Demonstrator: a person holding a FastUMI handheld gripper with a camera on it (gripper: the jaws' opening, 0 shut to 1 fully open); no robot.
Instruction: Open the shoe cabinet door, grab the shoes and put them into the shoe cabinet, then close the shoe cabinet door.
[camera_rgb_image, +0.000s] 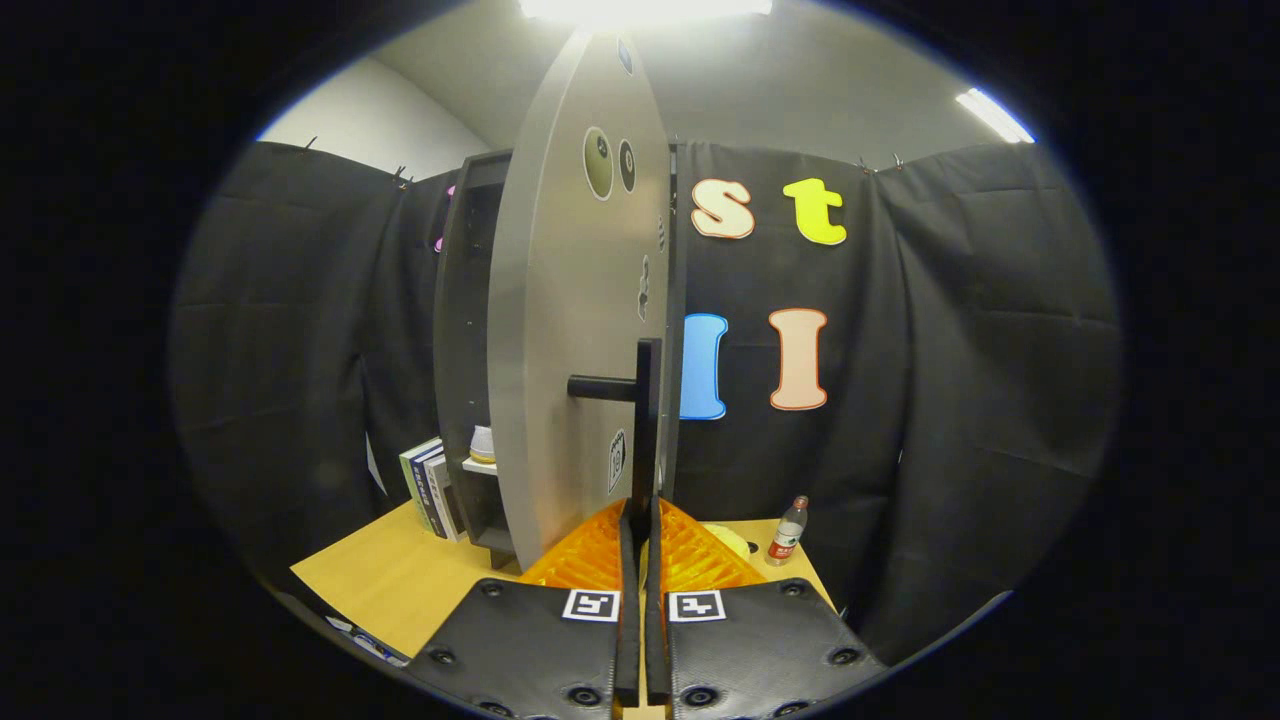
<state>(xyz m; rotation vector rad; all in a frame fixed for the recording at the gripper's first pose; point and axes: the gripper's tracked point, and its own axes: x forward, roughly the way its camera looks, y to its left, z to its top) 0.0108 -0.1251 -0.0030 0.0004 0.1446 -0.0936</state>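
Closest of all, the gripper (641, 520) has its two fingers drawn almost together, pinching the lower end of the dark bar handle (645, 420) on the shoe cabinet door (565, 340). Both pads appear to press on that bar, so I judge it a firm hold.

That door stands swung well out from the shoe cabinet (465, 350), edge-on ahead of the fingers, with the cabinet's open front to the left of the door. On a shelf inside, low down, sits one pale shoe (482, 445); whether a second shoe lies behind it cannot be told.

Judging by the shoe already shelved, the step in hand looks like closing the door. To do it well, the hold should stay square on the handle while the hand follows the door's arc about its hinge, pushing steadily rather than twisting, so the bar does not slip from between the pads.

Left of the cabinet lean a few books (430, 488), roughly three, on the wooden table (390, 580). Right of the door stands one plastic bottle (788, 531).
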